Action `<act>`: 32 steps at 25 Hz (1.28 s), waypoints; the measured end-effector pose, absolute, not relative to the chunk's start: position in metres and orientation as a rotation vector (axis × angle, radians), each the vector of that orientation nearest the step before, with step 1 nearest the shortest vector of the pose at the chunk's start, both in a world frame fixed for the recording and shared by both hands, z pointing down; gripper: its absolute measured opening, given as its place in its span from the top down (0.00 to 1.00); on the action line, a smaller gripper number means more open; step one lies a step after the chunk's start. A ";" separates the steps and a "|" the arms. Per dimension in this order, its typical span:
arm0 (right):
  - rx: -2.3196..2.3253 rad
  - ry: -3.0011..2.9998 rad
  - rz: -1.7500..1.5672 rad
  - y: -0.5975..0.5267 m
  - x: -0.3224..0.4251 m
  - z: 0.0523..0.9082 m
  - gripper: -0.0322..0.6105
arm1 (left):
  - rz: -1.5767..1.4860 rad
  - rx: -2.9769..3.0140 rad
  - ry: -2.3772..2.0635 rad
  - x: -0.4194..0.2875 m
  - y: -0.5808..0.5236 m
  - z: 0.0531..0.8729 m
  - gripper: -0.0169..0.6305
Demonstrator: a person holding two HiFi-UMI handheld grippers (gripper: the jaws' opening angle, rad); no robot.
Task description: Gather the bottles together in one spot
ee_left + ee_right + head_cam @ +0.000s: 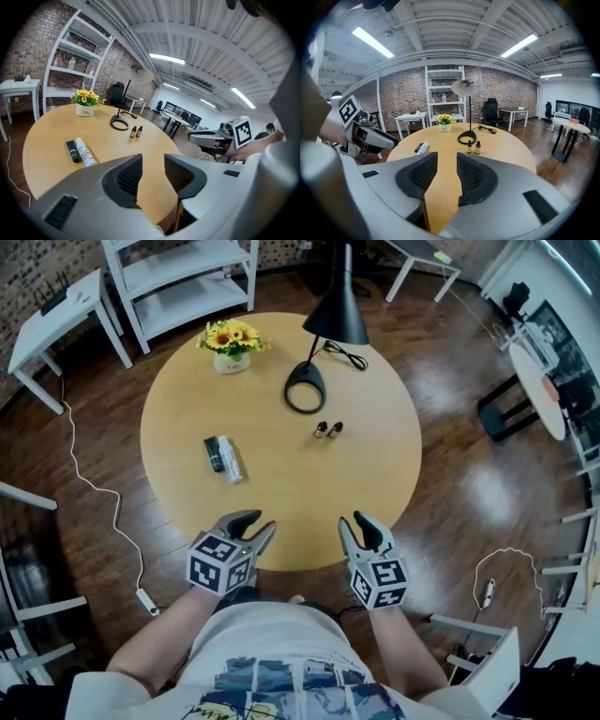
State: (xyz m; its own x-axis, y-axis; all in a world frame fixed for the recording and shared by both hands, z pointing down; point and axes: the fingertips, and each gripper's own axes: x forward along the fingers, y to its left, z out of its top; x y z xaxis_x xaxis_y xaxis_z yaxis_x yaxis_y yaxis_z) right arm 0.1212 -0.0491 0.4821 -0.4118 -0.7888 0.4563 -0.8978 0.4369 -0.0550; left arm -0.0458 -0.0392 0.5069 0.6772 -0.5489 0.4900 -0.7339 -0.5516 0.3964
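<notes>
While hovering at the near rim of the round wooden table [281, 493], shows left gripper [255, 526] at near left and right gripper [359, 523] at near right, both pointing far across the tabletop, neither touching a bottle. Left gripper view: jaws apart, narrow gap, only bare wood seen through it, nothing clamped. Right gripper view: jaws apart too, only tabletop in the gap, nothing gripped.

Bottles in 2 groups, well apart from each other.

Group 1, right of centre: 2 small brown bottles [321, 429], upright, dark caps, just beside each other, near the ring base of the black desk lamp [305, 388], on its near-right side.

Group 2, left of centre: black bottle [214, 454] and white bottle [230, 460], both lying flat, side by side, touching or nearly so, black on the left, white reaching slightly nearer. Cannot read the white label.

Far side of table: white pot of sunflowers [232, 360], left of the lamp. Black cable [347, 354] just far right of the lamp base.

Around the table: dark wood floor [469, 484], white shelf unit [178, 277] at far left, white side table [56, 320] further left.

Nearest edge of head view: printed shirt [281, 681] between the 2 arms.
</notes>
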 end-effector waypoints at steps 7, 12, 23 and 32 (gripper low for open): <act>1.279 -2.431 0.368 0.047 0.179 0.448 0.71 | 0.424 2.271 -1.168 -0.019 0.057 0.474 0.74; 1.209 -2.454 0.350 0.096 0.218 0.450 0.71 | 0.470 2.136 -1.284 -0.017 0.123 0.473 0.74; 1.187 -2.496 0.396 0.137 0.227 0.450 0.71 | 0.471 2.117 -1.313 0.000 0.165 0.462 0.73; 1.216 -2.449 0.436 0.117 0.219 0.460 0.71 | 0.525 2.059 -1.436 -0.059 0.093 0.494 0.73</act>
